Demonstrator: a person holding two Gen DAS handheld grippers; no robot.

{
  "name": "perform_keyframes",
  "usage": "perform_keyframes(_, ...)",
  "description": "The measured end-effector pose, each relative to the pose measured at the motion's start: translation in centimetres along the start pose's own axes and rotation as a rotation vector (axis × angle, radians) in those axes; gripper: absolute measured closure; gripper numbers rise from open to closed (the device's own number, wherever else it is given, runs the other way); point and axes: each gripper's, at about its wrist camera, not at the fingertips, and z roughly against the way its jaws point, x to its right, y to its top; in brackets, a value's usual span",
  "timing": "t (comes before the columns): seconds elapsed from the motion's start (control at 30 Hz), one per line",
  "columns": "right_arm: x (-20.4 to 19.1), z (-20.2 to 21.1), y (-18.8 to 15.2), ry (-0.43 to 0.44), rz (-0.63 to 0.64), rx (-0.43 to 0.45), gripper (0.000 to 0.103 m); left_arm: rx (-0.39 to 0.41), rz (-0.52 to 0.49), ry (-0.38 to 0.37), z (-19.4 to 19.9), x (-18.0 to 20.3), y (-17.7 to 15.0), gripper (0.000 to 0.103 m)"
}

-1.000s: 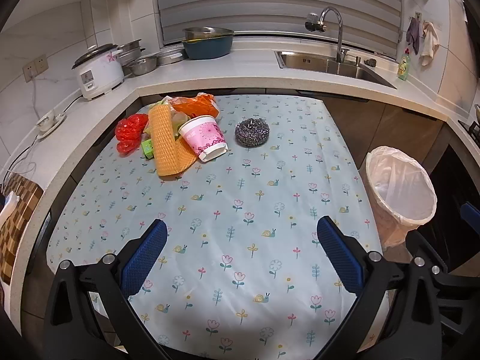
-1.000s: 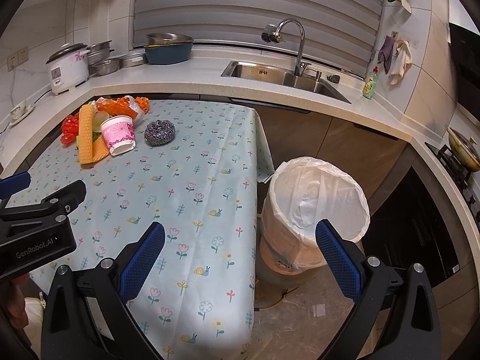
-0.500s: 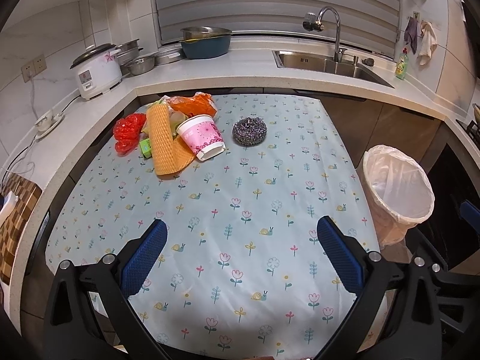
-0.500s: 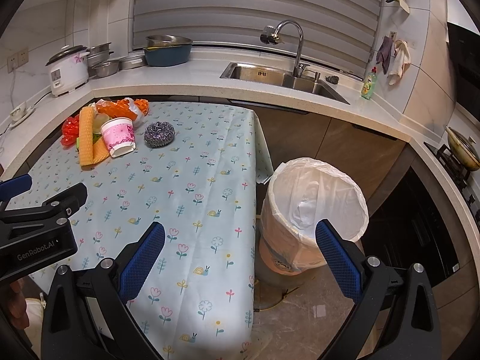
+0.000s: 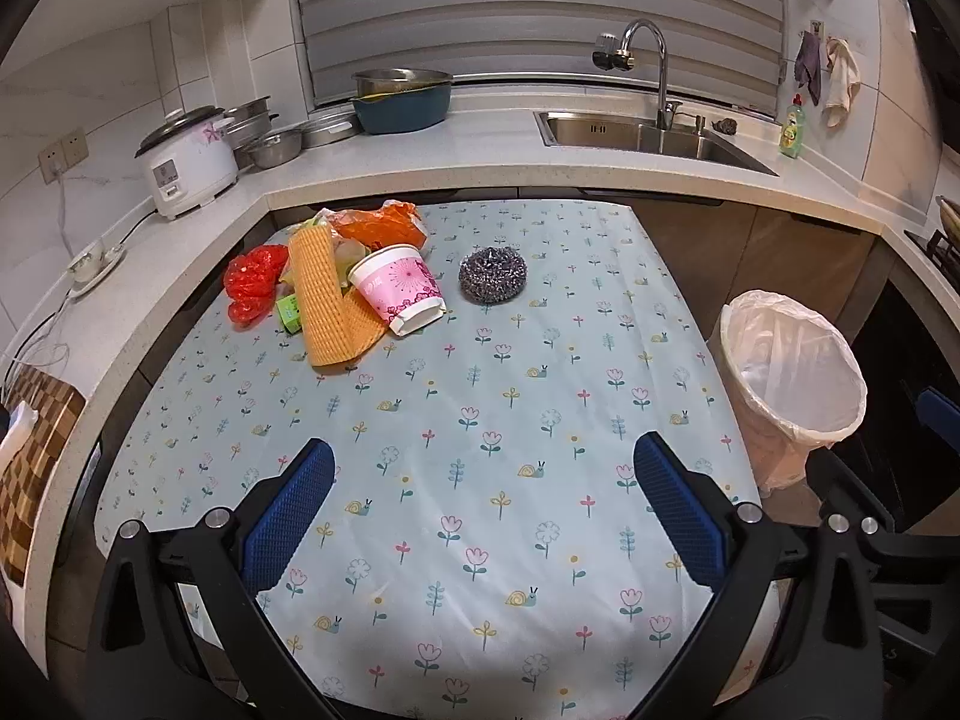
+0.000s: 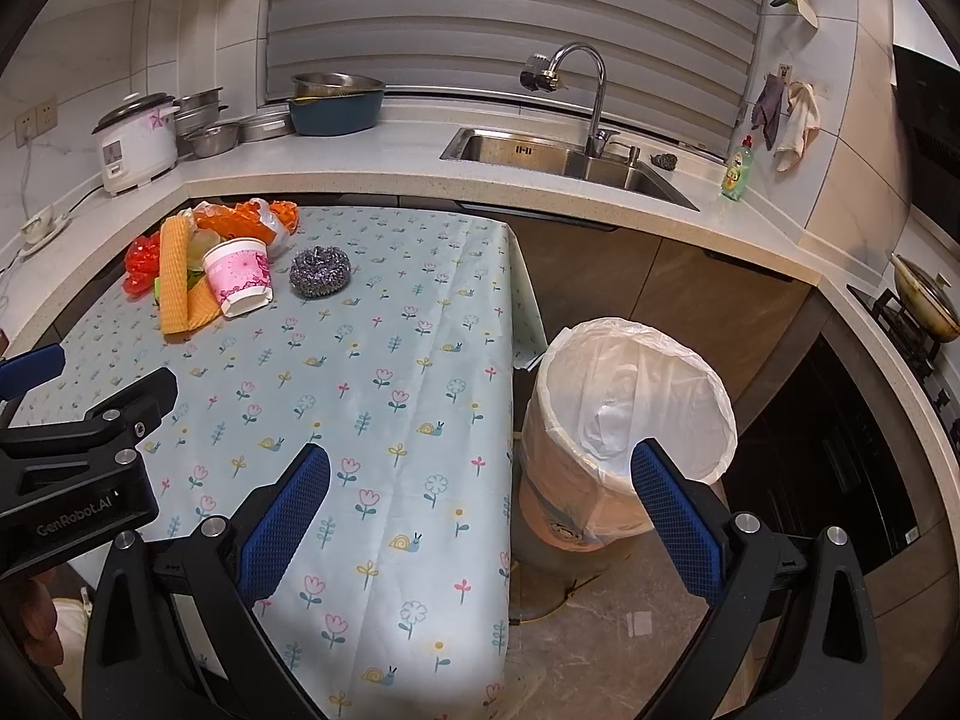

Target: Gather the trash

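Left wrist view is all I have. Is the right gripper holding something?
Observer: No. The right gripper is open, its fingers empty, above the table edge beside the trash bin.
Operator: Does this bin stand on the floor?
Observer: Yes, on the floor, and the corner of the tablecloth hangs down next to it.

On my table (image 5: 480,480) I count 1 pink paper cup (image 5: 399,291), 1 steel scourer (image 5: 493,273), 1 yellow waffle cloth (image 5: 324,306), 1 red wrapper (image 5: 252,285), 1 orange bag (image 5: 384,222) and 1 small green packet (image 5: 289,312). Beside it stands 1 lined bin (image 6: 630,420). I hold 2 grippers, the left gripper (image 5: 483,501) and the right gripper (image 6: 480,504), each with 2 blue pads.
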Motion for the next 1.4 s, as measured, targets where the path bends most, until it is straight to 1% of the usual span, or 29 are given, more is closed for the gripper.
perform_keyframes(0.1,-0.1,0.2,0.1,-0.002,0.001,0.005,0.007,0.010,0.006,0.003,0.1,-0.1,0.1,0.008)
perform_keyframes(0.27,-0.1,0.4,0.2,-0.004,-0.001,0.011,0.007,-0.002,0.023,0.007,-0.1,-0.6,0.1,0.008)
perform_keyframes(0.43,-0.1,0.3,0.2,-0.006,-0.002,0.010,0.007,-0.004,0.007,0.016,-0.1,-0.6,0.1,0.008)
perform_keyframes(0.6,-0.1,0.3,0.2,-0.006,-0.002,0.011,0.007,-0.020,0.022,0.021,-0.5,-1.1,0.1,0.008)
perform_keyframes(0.7,0.0,0.2,0.3,-0.009,-0.002,0.011,0.007,-0.007,0.010,0.026,-0.3,-1.0,0.2,0.008)
perform_keyframes(0.93,0.0,0.1,0.3,-0.013,-0.004,0.013,0.007,-0.012,0.011,0.005,-0.3,-1.3,0.4,0.007)
perform_keyframes(1.07,-0.1,-0.5,0.6,-0.019,-0.011,0.007,0.007,0.001,0.006,-0.002,-0.6,-1.5,0.7,0.007)
perform_keyframes(1.3,-1.2,-2.1,1.7,-0.029,-0.010,0.005,0.007,0.007,0.061,-0.011,-2.7,-3.8,1.8,0.008)
perform_keyframes(1.4,-1.8,-3.3,2.5,-0.031,-0.014,0.003,0.007,0.016,0.093,0.005,-4.1,-5.3,2.3,0.007)
